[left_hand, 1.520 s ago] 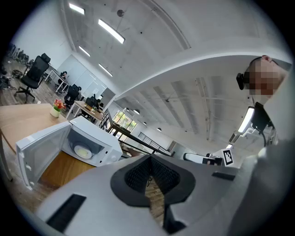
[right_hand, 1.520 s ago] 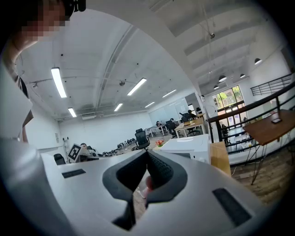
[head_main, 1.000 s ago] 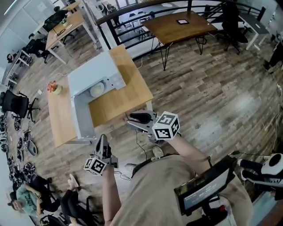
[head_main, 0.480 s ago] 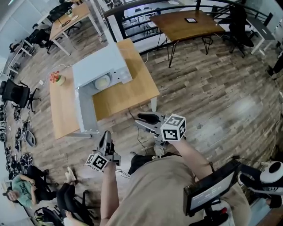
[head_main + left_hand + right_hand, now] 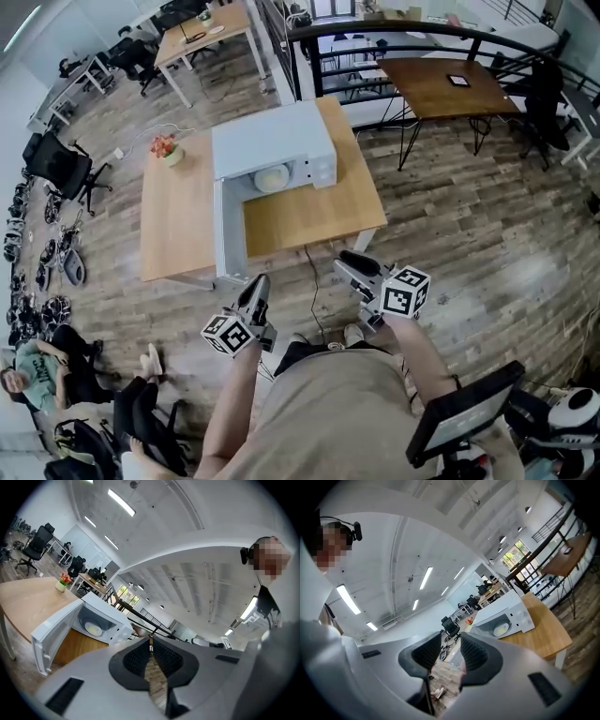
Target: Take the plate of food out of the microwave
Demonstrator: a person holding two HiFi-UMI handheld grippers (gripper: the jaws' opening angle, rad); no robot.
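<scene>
1 white boxy microwave stands on 1 light wooden table, its door swung fully open toward the person. 1 pale round plate of food sits inside the cavity, well apart from both tools. There are 2 grippers, each carrying 1 cube of square markers. The left gripper has its ribbed black pads closed together on nothing. The right gripper has a narrow gap between its pads, also empty. Both hang short of the table's front edge, and the open door juts out ahead of the left one. 1 small pot of red flowers stands on the table left of the microwave. 1 darker wooden table sits beyond a black railing on plank flooring.
</scene>
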